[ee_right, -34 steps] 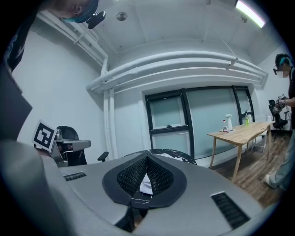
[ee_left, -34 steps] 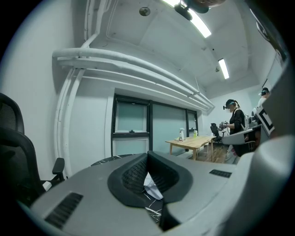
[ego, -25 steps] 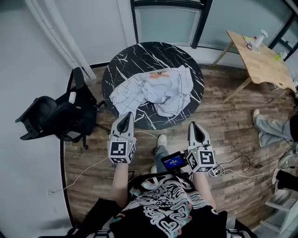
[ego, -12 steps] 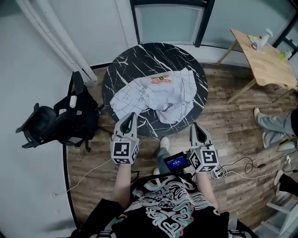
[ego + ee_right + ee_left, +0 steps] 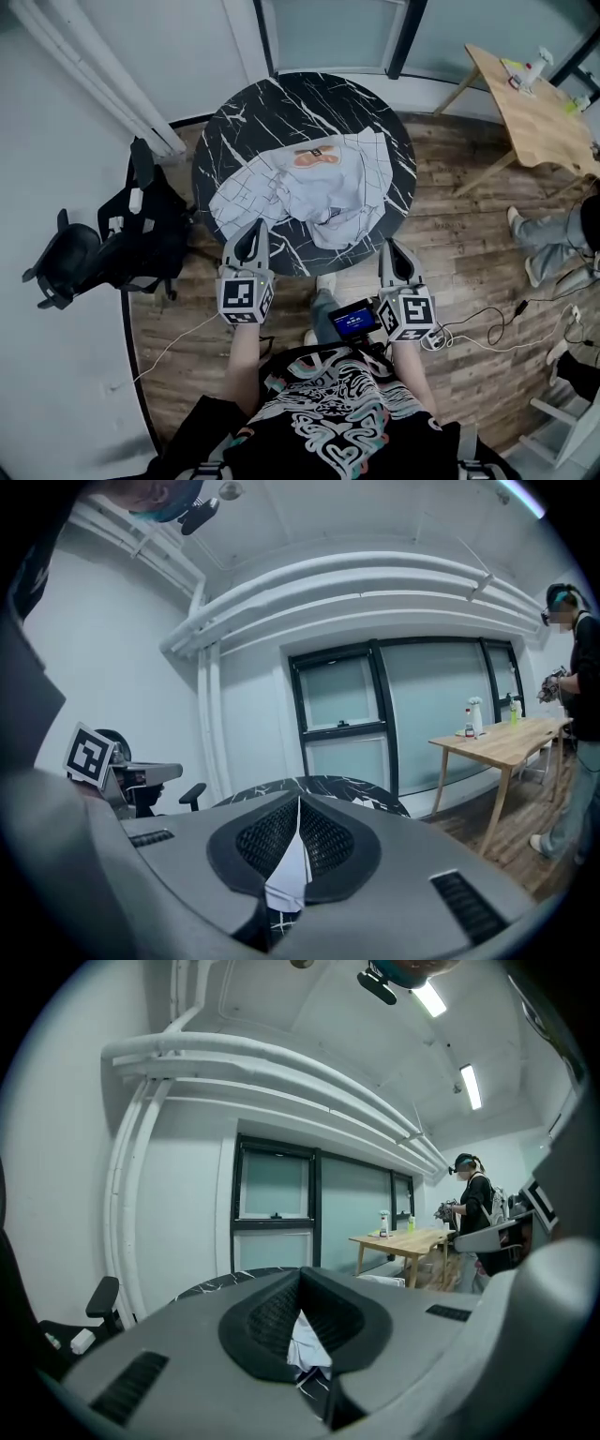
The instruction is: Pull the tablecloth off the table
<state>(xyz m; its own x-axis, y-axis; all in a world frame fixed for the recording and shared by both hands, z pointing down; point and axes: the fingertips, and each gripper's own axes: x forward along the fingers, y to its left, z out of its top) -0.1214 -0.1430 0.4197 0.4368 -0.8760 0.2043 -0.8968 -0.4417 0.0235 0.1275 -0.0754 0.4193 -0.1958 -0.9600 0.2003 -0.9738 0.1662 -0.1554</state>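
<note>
A crumpled white tablecloth (image 5: 309,187) with a thin grid print lies bunched on the front half of a round black marble table (image 5: 281,103). My left gripper (image 5: 255,230) is held at the table's near edge, its tip just short of the cloth's lower left corner, jaws shut with nothing in them. My right gripper (image 5: 392,248) hovers at the table's front right rim, also shut and empty. In the left gripper view the closed jaws (image 5: 300,1274) show the cloth (image 5: 305,1340) beyond them. The right gripper view shows its gripper (image 5: 298,803) shut and the cloth (image 5: 286,878) beyond.
A black office chair (image 5: 103,248) stands left of the table. A wooden table (image 5: 539,103) with a spray bottle (image 5: 534,67) is at the back right. Someone's legs (image 5: 553,248) and floor cables (image 5: 487,328) lie to the right. A small screen (image 5: 352,322) hangs at my waist.
I have stepped closer: the table has come nearer, and both gripper tips now reach its front edge. Both jaws stay shut.
</note>
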